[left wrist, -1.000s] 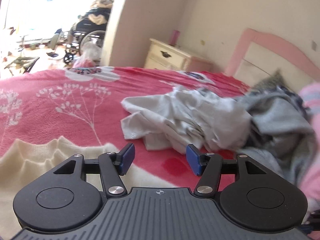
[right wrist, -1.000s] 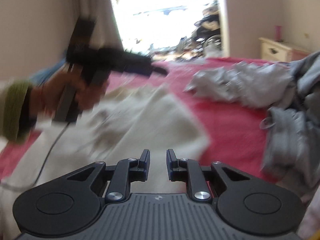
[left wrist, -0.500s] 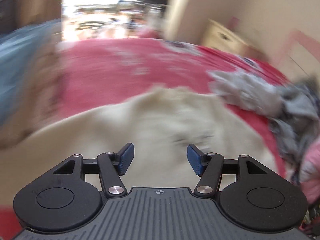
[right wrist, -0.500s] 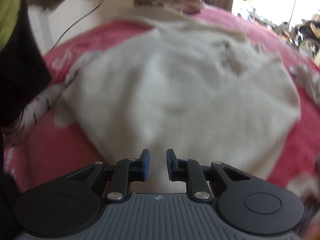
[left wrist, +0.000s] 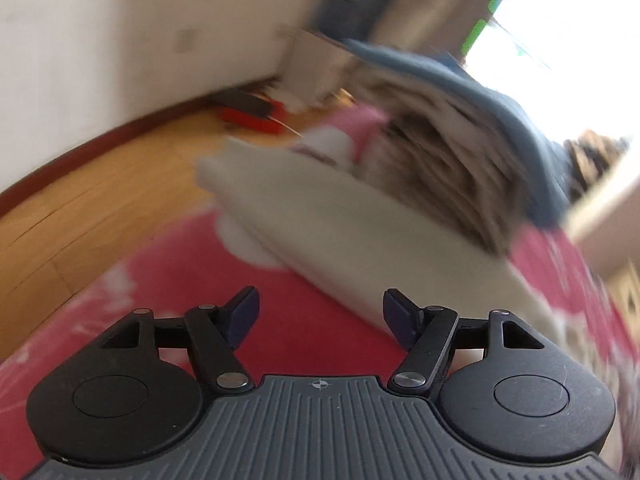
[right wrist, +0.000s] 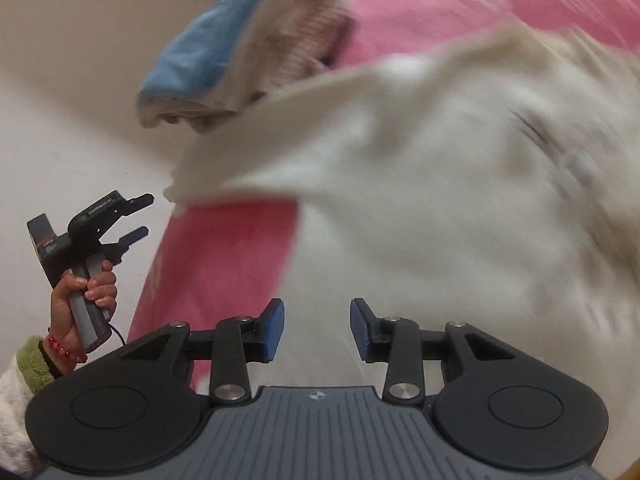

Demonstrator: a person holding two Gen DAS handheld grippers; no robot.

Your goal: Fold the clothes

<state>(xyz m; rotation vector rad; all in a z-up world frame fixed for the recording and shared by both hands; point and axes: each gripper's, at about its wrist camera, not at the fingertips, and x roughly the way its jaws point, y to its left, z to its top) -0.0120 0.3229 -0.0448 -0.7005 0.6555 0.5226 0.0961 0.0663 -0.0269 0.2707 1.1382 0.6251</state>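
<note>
Both sets of fingers are opening, holding nothing: the right gripper (right wrist: 317,330) hangs over the soft cream fleece top (right wrist: 440,200) spread flat on the pink flowered bed (right wrist: 224,256) for folding, the left gripper (left wrist: 319,316) beside its edge. Farther back sits a blurry stack of folded clothes (left wrist: 460,148).

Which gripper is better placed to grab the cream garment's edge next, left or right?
Probably right. The right gripper, jaws opening and empty, sits over the cream garment. The left gripper, also opening, faces bare red bedspread.

Green cuff (right wrist: 34,364); seemingly red beaded bracelet (right wrist: 60,346)
</note>
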